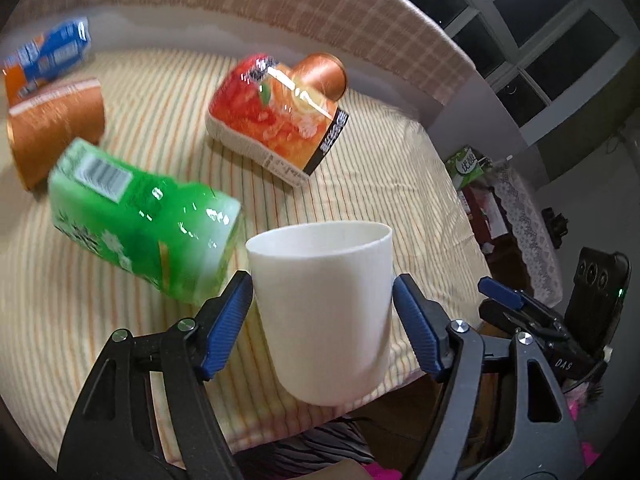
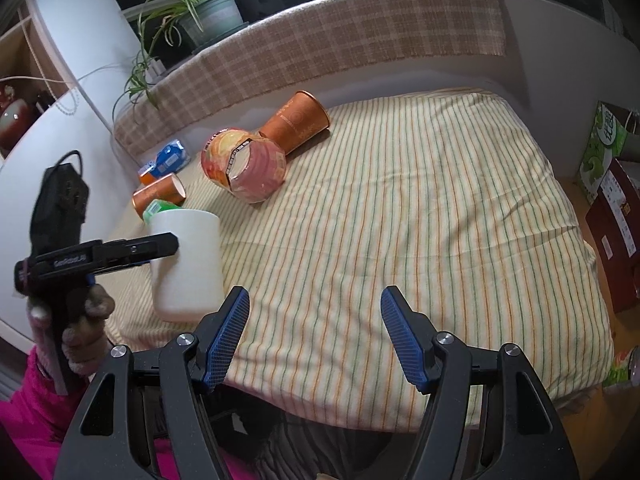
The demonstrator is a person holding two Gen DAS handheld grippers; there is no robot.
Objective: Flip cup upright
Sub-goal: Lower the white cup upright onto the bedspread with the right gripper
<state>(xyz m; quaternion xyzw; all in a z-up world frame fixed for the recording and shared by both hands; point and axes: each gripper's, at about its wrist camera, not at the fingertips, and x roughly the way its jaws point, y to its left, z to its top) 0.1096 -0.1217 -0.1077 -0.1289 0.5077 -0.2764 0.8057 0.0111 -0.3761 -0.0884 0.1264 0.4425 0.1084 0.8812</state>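
A plain white cup (image 1: 324,312) stands mouth up, tilted slightly, near the front edge of the striped table. My left gripper (image 1: 322,292) is shut on it, one blue pad on each side of its wall. The cup also shows in the right wrist view (image 2: 186,264) at the left, with the left gripper (image 2: 120,250) across it. My right gripper (image 2: 314,312) is open and empty over the striped cloth near the front edge, to the right of the cup.
Behind the cup lie a green package (image 1: 140,216), a red-orange package (image 1: 276,116), two orange paper cups on their sides (image 1: 324,74) (image 1: 56,128) and a blue-orange packet (image 1: 48,56). Boxes (image 2: 612,208) stand off the table's right side.
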